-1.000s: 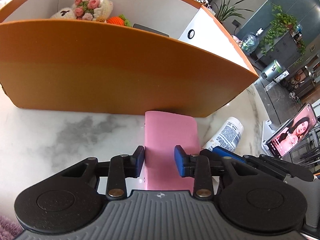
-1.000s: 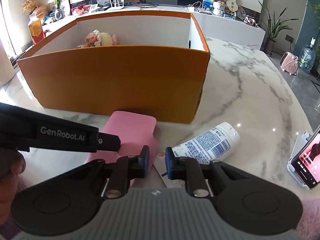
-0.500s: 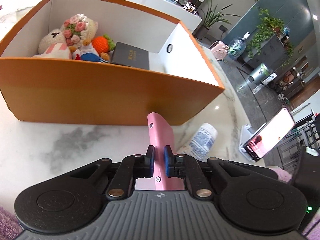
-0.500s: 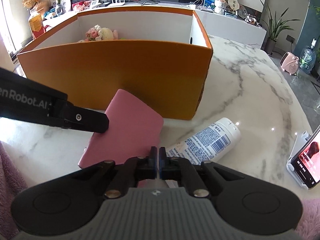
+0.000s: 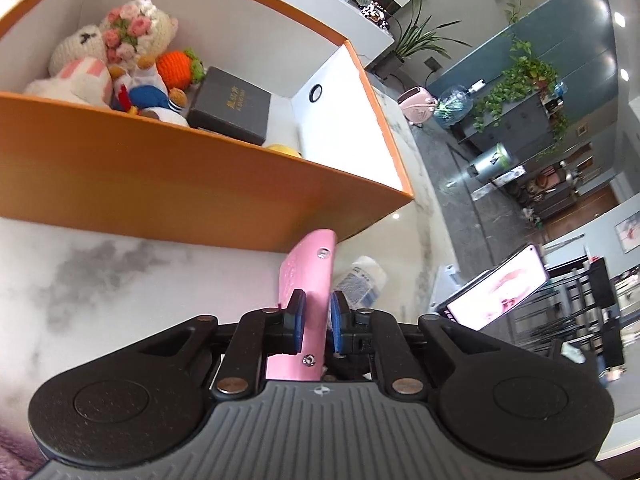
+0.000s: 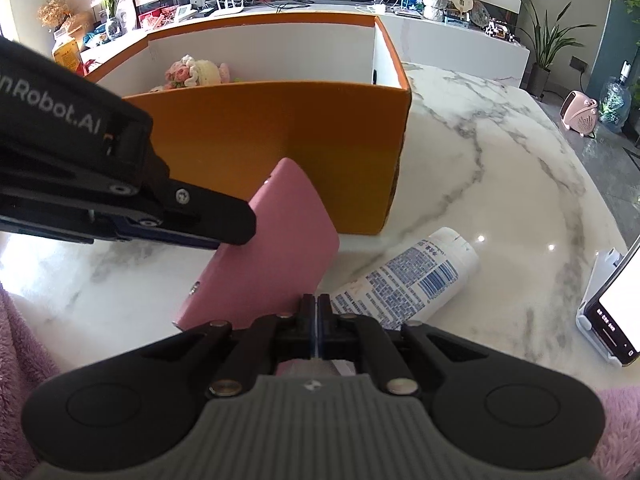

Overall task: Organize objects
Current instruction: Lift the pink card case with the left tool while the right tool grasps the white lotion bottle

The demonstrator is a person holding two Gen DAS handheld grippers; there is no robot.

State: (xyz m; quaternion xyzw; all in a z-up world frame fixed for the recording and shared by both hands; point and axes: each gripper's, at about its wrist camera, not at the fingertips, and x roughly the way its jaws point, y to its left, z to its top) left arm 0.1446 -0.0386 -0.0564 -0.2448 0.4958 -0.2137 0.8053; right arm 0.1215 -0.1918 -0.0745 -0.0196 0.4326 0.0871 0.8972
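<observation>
Presently, the pink case, seemingly stiff and light, is being pinched across its thin sides by the left gripper, above the table beside the orange box, while the right gripper is being kept with jaws pressed together.

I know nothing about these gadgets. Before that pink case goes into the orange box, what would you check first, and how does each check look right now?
1. Left claw grips the pink case: ok, both pads press its sides.
2. Case lifted off the marble table: ok, it hangs tilted above it.
3. Case higher than the orange box wall: not ok, it sits below the rim.
4. Free space in the box: ok, bare floor shows right of the dark box.
5. Right claw out of the way: cannot tell, it is shut close beside the case.
6. White tube out of the path: ok, it lies on the table.
</observation>
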